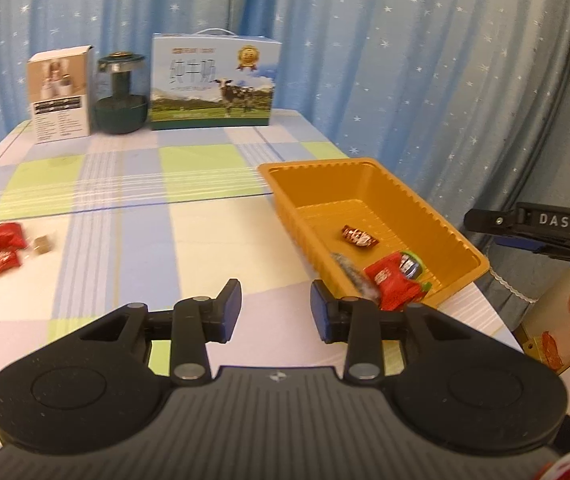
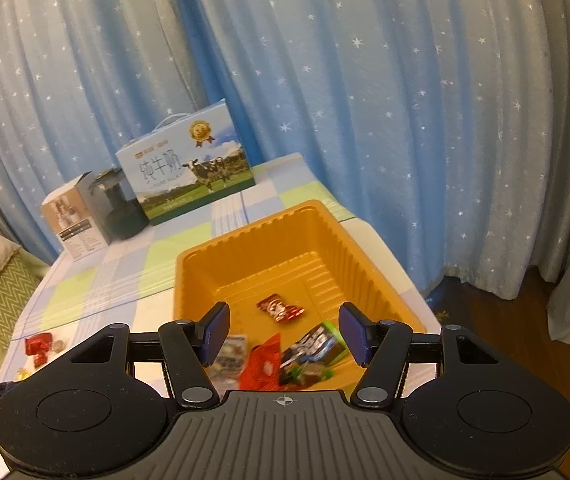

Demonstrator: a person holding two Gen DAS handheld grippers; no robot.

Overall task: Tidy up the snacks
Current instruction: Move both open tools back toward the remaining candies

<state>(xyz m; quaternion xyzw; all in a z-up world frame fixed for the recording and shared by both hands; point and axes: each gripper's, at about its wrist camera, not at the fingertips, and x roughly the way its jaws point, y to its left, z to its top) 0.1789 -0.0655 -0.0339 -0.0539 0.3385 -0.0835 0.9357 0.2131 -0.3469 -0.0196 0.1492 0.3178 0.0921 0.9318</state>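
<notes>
The orange tray (image 2: 245,264) sits just in front of the right gripper (image 2: 281,332). Its jaws stand wide apart with nothing pinched, over a red packet (image 2: 261,368), a blue-and-green packet (image 2: 311,350) and a small dark candy (image 2: 279,308) lying in the tray. The left gripper (image 1: 276,310) is open a little and holds nothing. More red snacks (image 1: 3,246) lie far to its left on the checked tablecloth (image 1: 125,216). A milk box (image 1: 213,84) stands far ahead.

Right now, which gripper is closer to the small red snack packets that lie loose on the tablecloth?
Left. The left gripper hangs empty over the tablecloth, with the red snack packets off to its left. The right gripper is above the orange tray, farther away.
</notes>
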